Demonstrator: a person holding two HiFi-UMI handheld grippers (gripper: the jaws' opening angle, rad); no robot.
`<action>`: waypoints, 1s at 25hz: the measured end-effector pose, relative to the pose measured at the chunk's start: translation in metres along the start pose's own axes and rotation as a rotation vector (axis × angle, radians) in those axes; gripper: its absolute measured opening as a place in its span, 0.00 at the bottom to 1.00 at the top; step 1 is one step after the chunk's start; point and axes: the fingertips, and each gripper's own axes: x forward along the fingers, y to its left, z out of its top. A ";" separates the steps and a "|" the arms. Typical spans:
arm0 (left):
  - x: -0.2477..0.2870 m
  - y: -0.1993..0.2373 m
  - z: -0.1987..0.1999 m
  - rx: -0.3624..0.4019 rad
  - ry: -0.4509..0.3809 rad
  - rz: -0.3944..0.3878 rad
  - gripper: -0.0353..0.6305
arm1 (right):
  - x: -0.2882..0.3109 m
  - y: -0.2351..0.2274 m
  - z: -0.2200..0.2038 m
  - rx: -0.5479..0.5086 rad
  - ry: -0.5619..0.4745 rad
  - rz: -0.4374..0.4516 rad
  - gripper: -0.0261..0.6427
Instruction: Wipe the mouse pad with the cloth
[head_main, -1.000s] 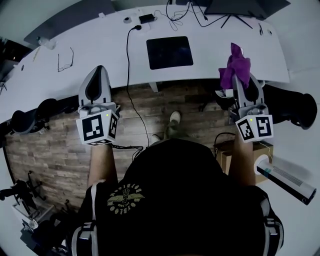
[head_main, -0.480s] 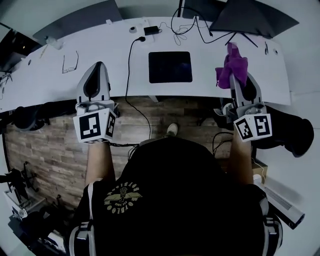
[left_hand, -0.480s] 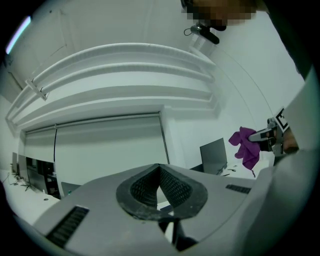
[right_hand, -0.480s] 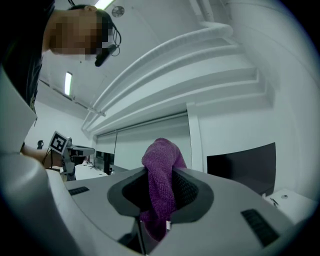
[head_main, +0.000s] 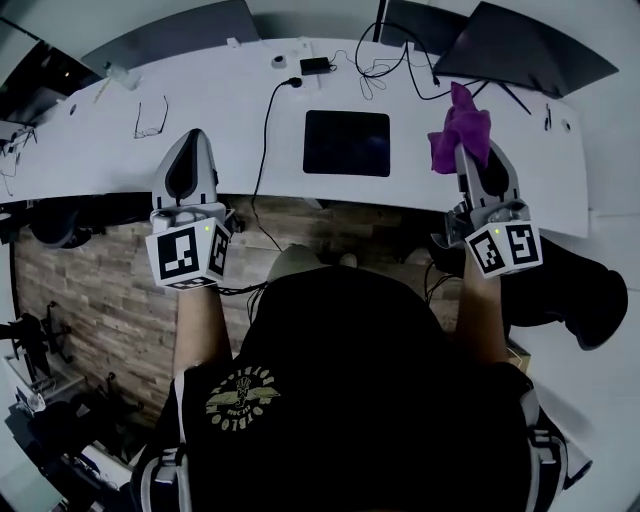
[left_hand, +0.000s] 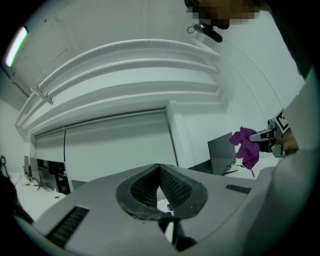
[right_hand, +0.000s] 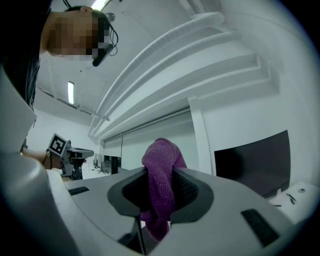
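A white curved desk (head_main: 200, 120) is stretching across the top of the head view, above a wood-plank floor (head_main: 90, 290). The black mouse pad (head_main: 346, 143) is lying flat at the desk's centre, near the front edge. A black cable (head_main: 266, 120) is trailing just left of it, and eyeglasses (head_main: 152, 118) are sitting further left. A dark monitor (head_main: 520, 50) is standing at the upper right. The right gripper (head_main: 466, 158) is hovering right of the pad, its fingers (right_hand: 192, 192) pinching the purple cloth (head_main: 462, 125). The left gripper (head_main: 193, 140) is hanging at the left over the desk's front edge, its fingers pressed together on nothing.
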 end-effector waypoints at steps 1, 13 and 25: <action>0.000 0.003 -0.004 -0.010 0.010 0.008 0.06 | 0.005 0.002 -0.003 0.004 0.005 0.011 0.18; 0.031 0.033 -0.035 -0.006 0.040 0.019 0.06 | 0.074 0.031 -0.055 0.076 0.069 0.090 0.18; 0.097 0.067 -0.075 -0.010 0.097 -0.019 0.06 | 0.182 0.057 -0.160 0.170 0.228 0.173 0.18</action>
